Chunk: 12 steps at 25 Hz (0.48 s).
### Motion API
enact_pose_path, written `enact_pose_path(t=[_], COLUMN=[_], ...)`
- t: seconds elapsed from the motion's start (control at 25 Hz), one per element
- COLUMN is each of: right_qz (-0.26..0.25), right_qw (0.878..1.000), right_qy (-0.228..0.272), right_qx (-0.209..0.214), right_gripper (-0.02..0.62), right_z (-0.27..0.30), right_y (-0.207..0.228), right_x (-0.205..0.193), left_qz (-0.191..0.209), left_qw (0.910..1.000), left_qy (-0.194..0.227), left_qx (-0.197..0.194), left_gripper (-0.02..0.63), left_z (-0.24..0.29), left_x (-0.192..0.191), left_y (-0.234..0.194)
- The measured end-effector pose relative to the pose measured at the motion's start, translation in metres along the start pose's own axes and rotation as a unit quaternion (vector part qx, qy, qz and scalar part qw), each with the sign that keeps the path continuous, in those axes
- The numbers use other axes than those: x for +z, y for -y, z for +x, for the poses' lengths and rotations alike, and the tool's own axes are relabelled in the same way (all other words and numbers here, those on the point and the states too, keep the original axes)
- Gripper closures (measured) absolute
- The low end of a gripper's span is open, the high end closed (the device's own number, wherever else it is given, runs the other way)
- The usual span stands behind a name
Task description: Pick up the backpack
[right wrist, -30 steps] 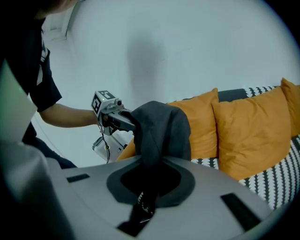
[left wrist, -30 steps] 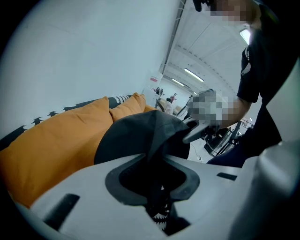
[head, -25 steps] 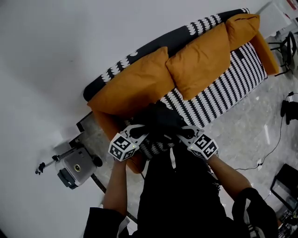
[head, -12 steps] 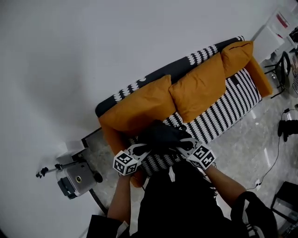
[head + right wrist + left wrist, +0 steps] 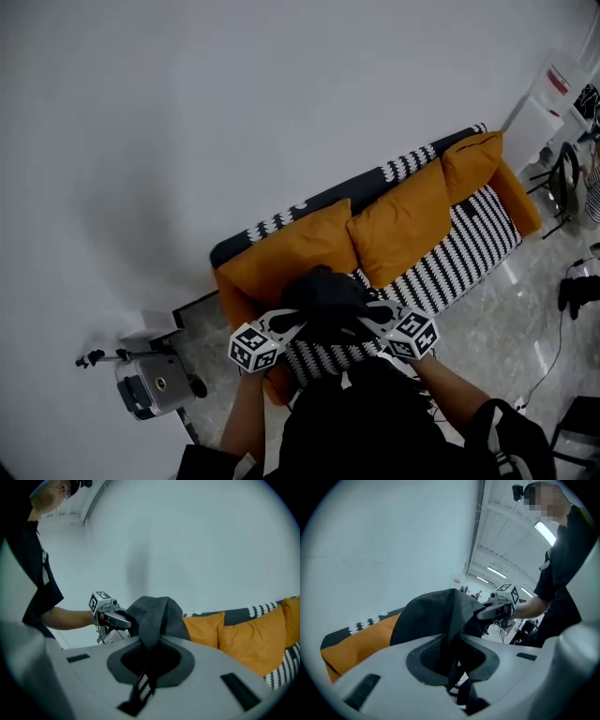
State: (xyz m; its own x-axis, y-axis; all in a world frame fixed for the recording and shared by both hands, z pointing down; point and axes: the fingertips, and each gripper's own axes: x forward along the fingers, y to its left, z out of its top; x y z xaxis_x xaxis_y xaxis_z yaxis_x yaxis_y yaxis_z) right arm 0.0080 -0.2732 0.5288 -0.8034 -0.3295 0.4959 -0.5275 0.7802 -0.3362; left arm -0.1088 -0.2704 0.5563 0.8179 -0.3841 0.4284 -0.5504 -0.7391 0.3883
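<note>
Black backpack, soft crumpled fabric, hangs over the left end of the sofa. Its lower part is hidden behind grippers & person's torso. L gripper & R gripper each clamp a fold. Sofa: plump orange cushions, black-white patterned cover.

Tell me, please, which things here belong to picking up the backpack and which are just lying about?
In the job: backpack, left gripper, right gripper, both shut on its fabric.
Lying about: striped sofa, orange cushions, grey device on the floor.
</note>
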Motion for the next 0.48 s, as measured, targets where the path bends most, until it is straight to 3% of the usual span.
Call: enact_pose_path(t=[0.48], right_qz=[-0.017], right_qw=[0.997], right_qy=[0.071], right_qx=[0.003], right_gripper=[0.563], right_z=[-0.026], right_y=[-0.012], right_x=[0.091], left_qz=[0.056], left_qw=[0.9972], left_qy=[0.05], left_qx=[0.003], left_gripper=[0.543], left_z=[-0.028], left_x=[0.082], left_y=[0.001])
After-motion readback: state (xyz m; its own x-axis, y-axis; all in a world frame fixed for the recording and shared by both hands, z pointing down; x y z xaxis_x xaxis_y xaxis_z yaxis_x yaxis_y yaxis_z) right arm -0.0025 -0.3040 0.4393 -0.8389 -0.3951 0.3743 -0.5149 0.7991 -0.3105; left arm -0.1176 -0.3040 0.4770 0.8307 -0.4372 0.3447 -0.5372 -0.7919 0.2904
